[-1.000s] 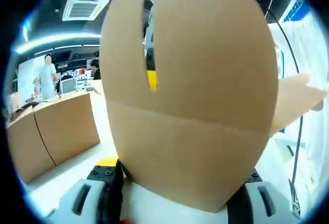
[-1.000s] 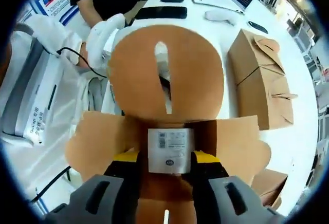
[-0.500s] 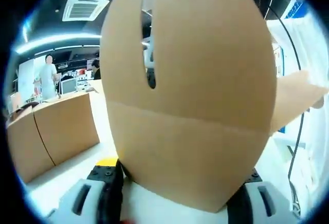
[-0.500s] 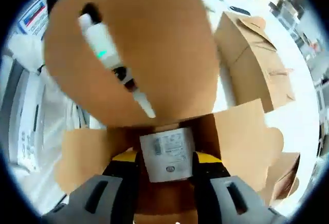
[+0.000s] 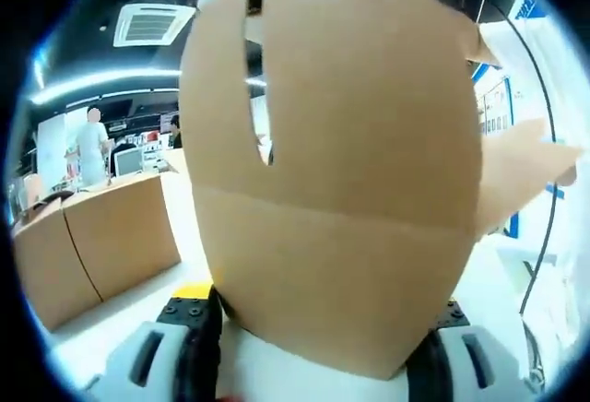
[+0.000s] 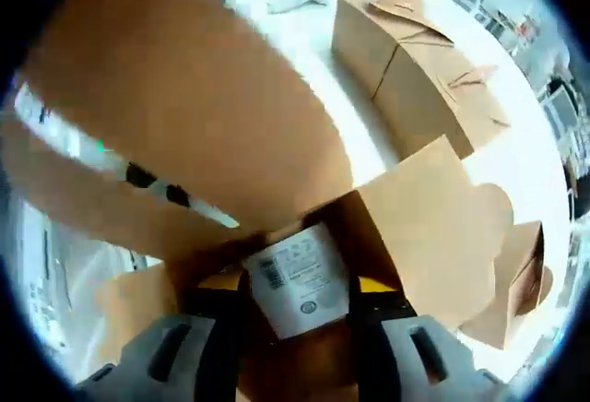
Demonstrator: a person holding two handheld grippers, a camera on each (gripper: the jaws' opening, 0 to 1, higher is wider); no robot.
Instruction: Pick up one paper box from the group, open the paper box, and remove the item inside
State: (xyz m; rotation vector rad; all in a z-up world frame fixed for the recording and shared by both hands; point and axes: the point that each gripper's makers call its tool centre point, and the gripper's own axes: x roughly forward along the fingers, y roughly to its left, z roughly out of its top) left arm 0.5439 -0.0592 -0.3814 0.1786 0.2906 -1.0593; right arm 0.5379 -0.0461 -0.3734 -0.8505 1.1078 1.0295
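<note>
An open brown paper box stands in front of both cameras. Its tall rounded flap [image 5: 341, 144], cut by a slot, rises between the jaws of my left gripper [image 5: 318, 333], which is shut on the box body. In the right gripper view the same flap [image 6: 175, 98] leans over the box mouth and a side flap [image 6: 433, 227] spreads to the right. Inside the mouth sits a white labelled item [image 6: 300, 277], tilted. My right gripper [image 6: 297, 299] is shut on it, with a yellow-tipped jaw on each side.
Closed brown paper boxes stand on the white table [image 6: 318, 88]: one at the upper right [image 6: 415, 61], another at the right edge [image 6: 516, 282], and a pair to the left [image 5: 101, 245]. A person stands far off in the background.
The right gripper view has rolled and moved in, so the slotted flap now looms over the box mouth. The white item stays between the right jaws, more tilted. The left gripper view is nearly unchanged.
</note>
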